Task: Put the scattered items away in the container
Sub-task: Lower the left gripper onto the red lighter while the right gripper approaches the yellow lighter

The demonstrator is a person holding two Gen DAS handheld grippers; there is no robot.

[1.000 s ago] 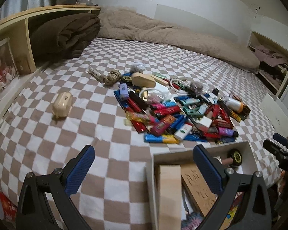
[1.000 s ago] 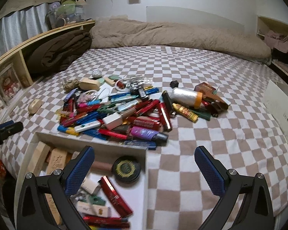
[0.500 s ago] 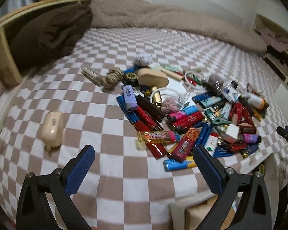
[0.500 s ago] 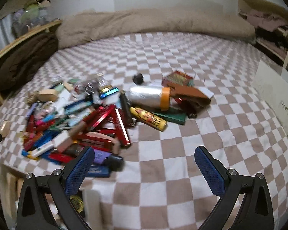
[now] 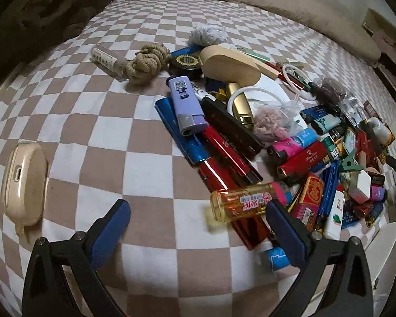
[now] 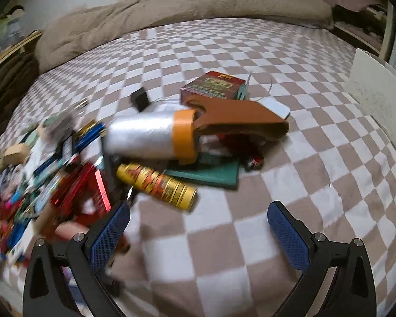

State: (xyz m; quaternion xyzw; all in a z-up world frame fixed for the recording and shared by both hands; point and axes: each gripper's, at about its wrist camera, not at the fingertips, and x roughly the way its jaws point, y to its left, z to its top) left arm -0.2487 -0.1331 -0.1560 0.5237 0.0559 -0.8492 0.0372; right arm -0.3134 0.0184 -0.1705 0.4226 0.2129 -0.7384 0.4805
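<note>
Now we are leaning both released tools, left tool (image 5: 198, 224) and right tool (image 6: 198, 224), off the container (image 5: 388, 253) and closer over the scattered items (image 5: 250, 142) on the bed (image 5: 118, 105), meaning another pick is starting.

Glossy red cases (image 5: 225, 155), soft checked cloth (image 5: 105, 137), seemingly leather pouch (image 6: 237, 117).

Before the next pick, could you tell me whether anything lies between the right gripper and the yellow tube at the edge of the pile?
Nothing visible does. The right gripper is open over bare checkered blanket, and the yellow tube lies just ahead, its near end free.
</note>
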